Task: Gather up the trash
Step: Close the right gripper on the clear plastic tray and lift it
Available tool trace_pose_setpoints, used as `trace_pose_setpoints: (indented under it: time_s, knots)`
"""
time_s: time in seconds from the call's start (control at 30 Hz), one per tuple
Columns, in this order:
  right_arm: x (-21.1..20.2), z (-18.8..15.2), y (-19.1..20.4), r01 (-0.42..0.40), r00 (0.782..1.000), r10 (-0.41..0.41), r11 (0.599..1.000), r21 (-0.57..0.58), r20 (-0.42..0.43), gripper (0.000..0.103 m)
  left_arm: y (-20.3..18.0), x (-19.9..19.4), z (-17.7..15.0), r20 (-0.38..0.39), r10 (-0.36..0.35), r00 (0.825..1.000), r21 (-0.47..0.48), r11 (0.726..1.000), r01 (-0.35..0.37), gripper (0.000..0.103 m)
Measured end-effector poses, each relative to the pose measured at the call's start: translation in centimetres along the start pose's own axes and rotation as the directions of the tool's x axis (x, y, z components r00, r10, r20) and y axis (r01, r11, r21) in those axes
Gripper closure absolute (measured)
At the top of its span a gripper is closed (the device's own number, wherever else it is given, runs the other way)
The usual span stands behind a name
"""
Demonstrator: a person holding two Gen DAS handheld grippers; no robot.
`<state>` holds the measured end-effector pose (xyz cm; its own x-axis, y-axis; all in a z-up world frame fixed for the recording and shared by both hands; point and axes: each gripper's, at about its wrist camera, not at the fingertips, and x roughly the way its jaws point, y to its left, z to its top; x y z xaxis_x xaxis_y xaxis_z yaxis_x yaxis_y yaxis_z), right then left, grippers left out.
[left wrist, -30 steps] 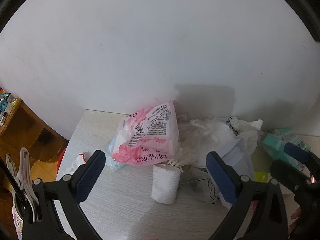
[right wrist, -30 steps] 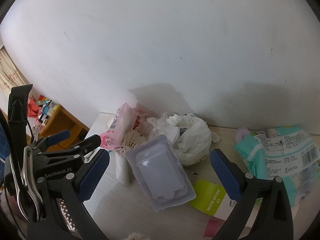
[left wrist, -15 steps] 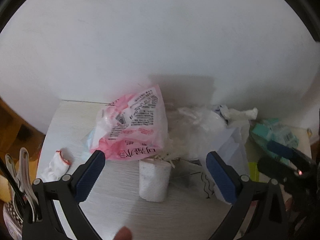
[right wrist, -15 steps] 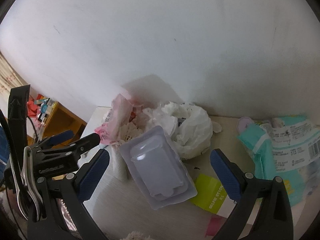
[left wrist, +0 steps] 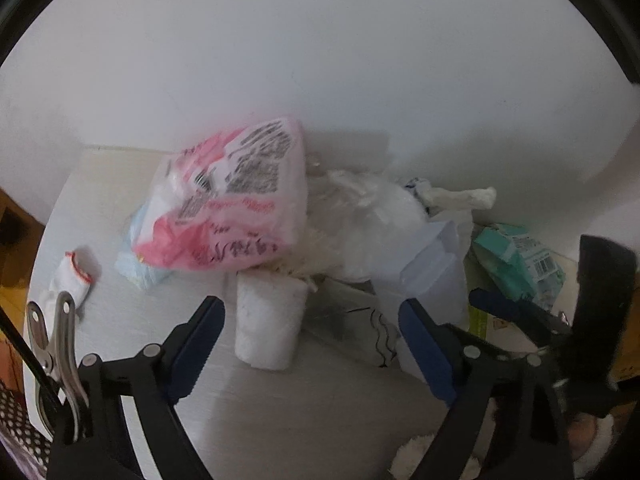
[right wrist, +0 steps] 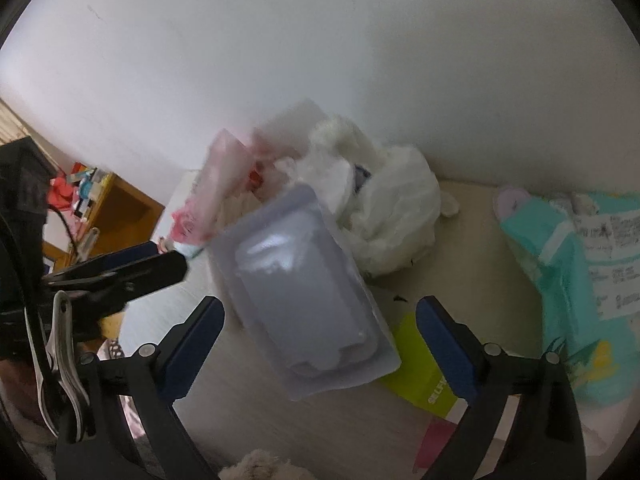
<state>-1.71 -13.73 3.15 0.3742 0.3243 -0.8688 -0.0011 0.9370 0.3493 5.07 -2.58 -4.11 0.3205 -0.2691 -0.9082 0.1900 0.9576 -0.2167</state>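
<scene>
A heap of trash lies on the white table (left wrist: 320,408) against the wall. It holds a pink-and-white printed bag (left wrist: 236,204), a crumpled white bag (right wrist: 392,216) and a clear plastic blister tray (right wrist: 304,288). A white paper roll (left wrist: 268,320) stands in front of the pink bag. My left gripper (left wrist: 310,312) hangs just above the table with the roll ahead between its closing jaws, and the pads are clear of it. My right gripper (right wrist: 320,306) is open, its fingers on either side of the blister tray without touching it.
A teal wipes pack (right wrist: 576,264) and a yellow-green box (right wrist: 420,368) lie to the right. At the table's left end lies a small white cloth piece with red trim (left wrist: 74,276). A wooden shelf (right wrist: 120,208) stands beyond the left edge. The white wall closes the back.
Both grippers have sunk and tipped further down toward the heap, which now looks larger. The left jaws stand a little narrower than before. No trash has moved.
</scene>
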Motion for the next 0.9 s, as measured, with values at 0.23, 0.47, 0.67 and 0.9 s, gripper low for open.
trace_pose_setpoints:
  time_s: [0.23,0.47,0.67,0.9]
  knots:
    - [1.2,-0.4,1.2,-0.030,1.000,0.030,0.996,-0.087,-0.005,0.030,2.7,-0.2,-0.8,-0.013,-0.019,1.000,-0.117,0.993,0.018,0.014]
    - [-1.2,-0.9,1.6,-0.070,0.996,0.074,0.994,-0.081,0.040,0.036,3.2,-0.7,-1.5,-0.024,-0.028,0.999,-0.127,0.992,0.025,0.014]
    - [-2.4,-1.8,2.9,-0.111,0.990,0.119,0.987,-0.113,0.071,0.036,2.6,-2.1,-1.1,0.001,-0.255,0.967,-0.217,0.944,0.249,0.014]
    - [-3.8,-3.1,5.4,-0.151,0.980,0.169,0.975,-0.165,0.101,0.036,2.3,-2.1,-2.4,-0.011,-0.397,0.918,-0.300,0.877,0.376,0.011]
